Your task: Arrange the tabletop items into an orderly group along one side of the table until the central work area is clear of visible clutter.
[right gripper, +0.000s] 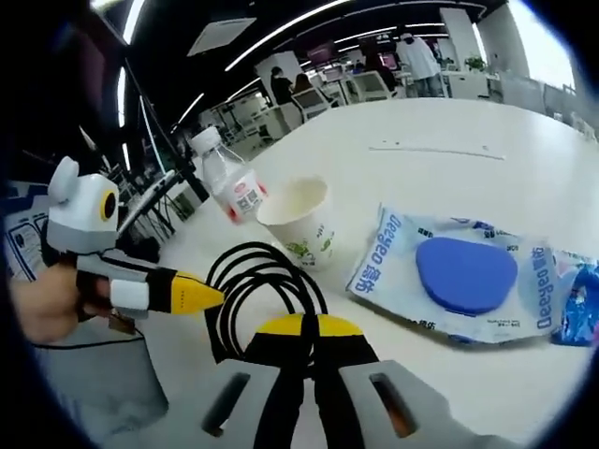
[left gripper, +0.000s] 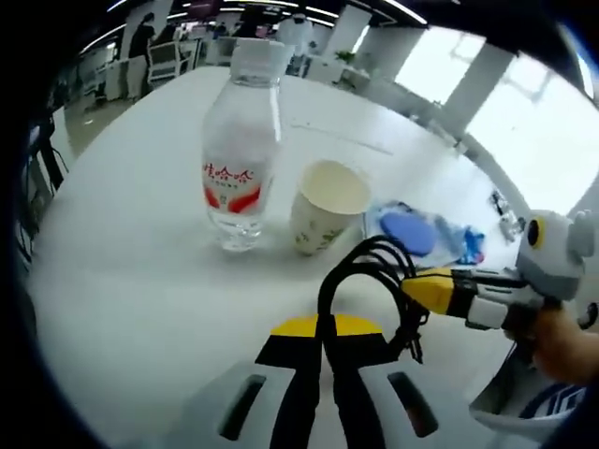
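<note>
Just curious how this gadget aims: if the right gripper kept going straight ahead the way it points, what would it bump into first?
Probably the black cable looped right in front of its jaws, which look closed. Past that stands the paper cup. Depth is hard to judge, so the cable may be already held, not ahead.

Lighting: bright, even; ceiling strip lights plus daylight from windows, blown out white. Glare: soft sheen across table top. Shadows: faint, short, under bottle and paper cup. Distortion: strong fisheye bend twd edges. Focus: mild blur overall, bkgd softer.
</note>
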Demonstrator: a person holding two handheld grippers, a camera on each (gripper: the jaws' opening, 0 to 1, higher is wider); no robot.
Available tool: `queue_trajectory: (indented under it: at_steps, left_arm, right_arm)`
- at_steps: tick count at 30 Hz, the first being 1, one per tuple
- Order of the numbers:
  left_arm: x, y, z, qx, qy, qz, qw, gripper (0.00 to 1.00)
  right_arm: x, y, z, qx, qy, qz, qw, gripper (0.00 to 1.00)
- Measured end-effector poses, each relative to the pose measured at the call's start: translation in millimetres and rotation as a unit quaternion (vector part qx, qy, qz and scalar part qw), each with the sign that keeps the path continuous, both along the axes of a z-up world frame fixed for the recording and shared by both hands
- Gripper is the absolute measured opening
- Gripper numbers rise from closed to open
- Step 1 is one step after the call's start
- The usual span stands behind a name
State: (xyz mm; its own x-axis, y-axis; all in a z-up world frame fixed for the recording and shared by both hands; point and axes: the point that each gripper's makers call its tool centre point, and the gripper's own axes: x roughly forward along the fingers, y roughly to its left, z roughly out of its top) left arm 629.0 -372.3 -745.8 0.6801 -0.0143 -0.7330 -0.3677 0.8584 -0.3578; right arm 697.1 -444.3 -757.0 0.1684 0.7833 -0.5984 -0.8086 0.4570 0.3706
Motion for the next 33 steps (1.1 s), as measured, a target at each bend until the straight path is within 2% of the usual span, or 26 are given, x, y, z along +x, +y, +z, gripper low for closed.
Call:
queue_trajectory:
  at_steps: [9, 18, 27, 33]
  left_arm:
    - [7.3, -21.6, 17.1, 0.002, -0.008, -0.02, 0.9998, 0.0]
    - [18.0, -63.8, 26.4, 0.001, -0.009, -0.058, 0.9983, 0.0]
    - [43.1, -98.6, 31.4, 0.002, -0.009, -0.107, 0.9942, 0.0]
    - [64.1, -129.3, 32.1, -0.002, -0.012, -0.142, 0.9898, 0.0]
  right_arm:
    - [4.2, -25.3, 20.6, 0.013, -0.001, -0.012, 0.9998, 0.0]
    - [10.5, -64.4, 29.1, 0.012, -0.001, -0.034, 0.9993, 0.0]
    - [26.3, -107.4, 36.5, 0.012, 0.002, -0.065, 0.9978, 0.0]
    - [42.1, -145.7, 39.6, 0.012, 0.001, -0.096, 0.9953, 0.0]
